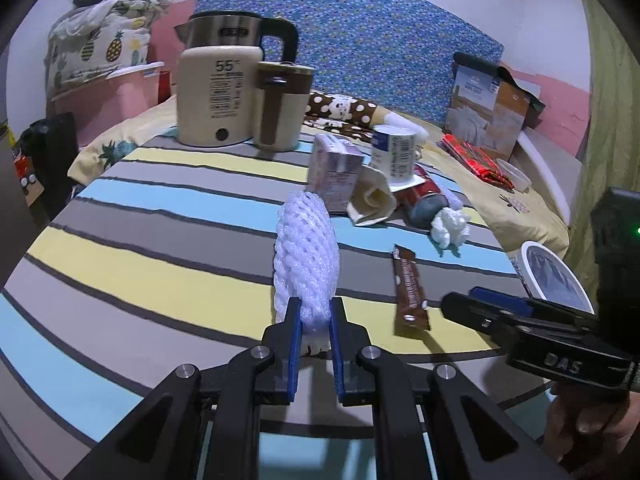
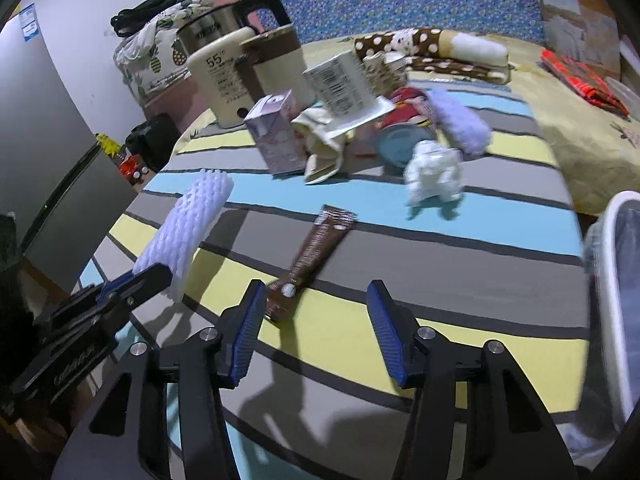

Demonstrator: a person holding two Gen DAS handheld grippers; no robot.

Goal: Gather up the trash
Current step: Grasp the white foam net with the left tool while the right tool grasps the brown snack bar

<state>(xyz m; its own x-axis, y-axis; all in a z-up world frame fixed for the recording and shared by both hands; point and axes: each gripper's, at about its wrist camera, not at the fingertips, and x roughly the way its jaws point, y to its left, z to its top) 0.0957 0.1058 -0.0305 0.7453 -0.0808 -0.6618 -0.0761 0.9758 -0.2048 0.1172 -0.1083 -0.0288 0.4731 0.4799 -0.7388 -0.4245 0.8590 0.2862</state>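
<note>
My left gripper [image 1: 315, 312] is shut on the near end of a white foam fruit net [image 1: 306, 252], held just above the striped tablecloth; the net also shows in the right wrist view [image 2: 186, 228]. My right gripper [image 2: 316, 300] is open and empty, its left finger beside the near end of a brown snack wrapper [image 2: 316, 248]; the wrapper also shows in the left wrist view [image 1: 408, 288]. Farther back lie a crumpled white tissue [image 2: 434, 172], a small carton [image 2: 276, 136], a crushed paper cup [image 2: 324, 148], a yogurt cup [image 2: 344, 84] and a red can [image 2: 404, 128].
A white trash bin with a liner [image 2: 616, 300] stands at the table's right edge, also in the left wrist view [image 1: 552, 276]. A kettle [image 1: 218, 92] and a brown-lidded mug [image 1: 280, 104] stand at the back. A bed with boxes lies beyond.
</note>
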